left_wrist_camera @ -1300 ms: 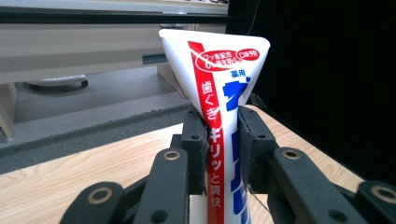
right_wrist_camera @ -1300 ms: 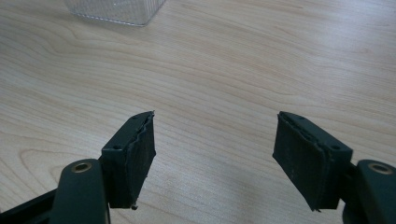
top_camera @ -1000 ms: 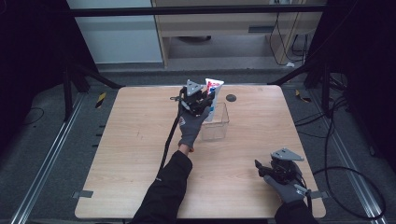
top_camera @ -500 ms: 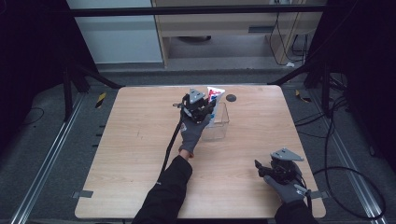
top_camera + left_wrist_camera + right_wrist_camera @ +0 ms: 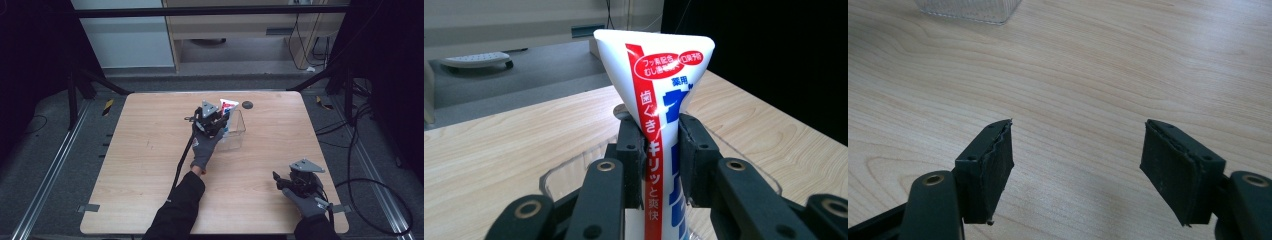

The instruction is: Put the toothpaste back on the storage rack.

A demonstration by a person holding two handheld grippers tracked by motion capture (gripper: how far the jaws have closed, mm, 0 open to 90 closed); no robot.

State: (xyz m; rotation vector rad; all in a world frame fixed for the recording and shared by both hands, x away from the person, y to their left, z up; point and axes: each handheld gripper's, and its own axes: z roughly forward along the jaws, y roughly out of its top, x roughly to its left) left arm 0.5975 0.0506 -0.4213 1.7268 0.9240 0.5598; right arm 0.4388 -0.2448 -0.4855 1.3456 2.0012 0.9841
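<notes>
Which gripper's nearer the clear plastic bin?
Left. The left gripper is over the clear bin, clamping the toothpaste tube; the right gripper rests open near the table's front edge.

The worktop [image 5: 150,165] is a pale wooden board with rounded corners, its grain running across. A clear plastic container [image 5: 239,131] stands directly on it, just past and under the left tool [image 5: 214,120], toward the far edge. In the left gripper view its transparent rim [image 5: 574,167] curves around beneath that tool. A small dark round spot [image 5: 247,104] sits on the board beyond the container, farther from the left tool. Ahead of the right tool [image 5: 1078,165] the wood is bare, and the container's ribbed lower corner [image 5: 973,10] shows well apart from it.
</notes>
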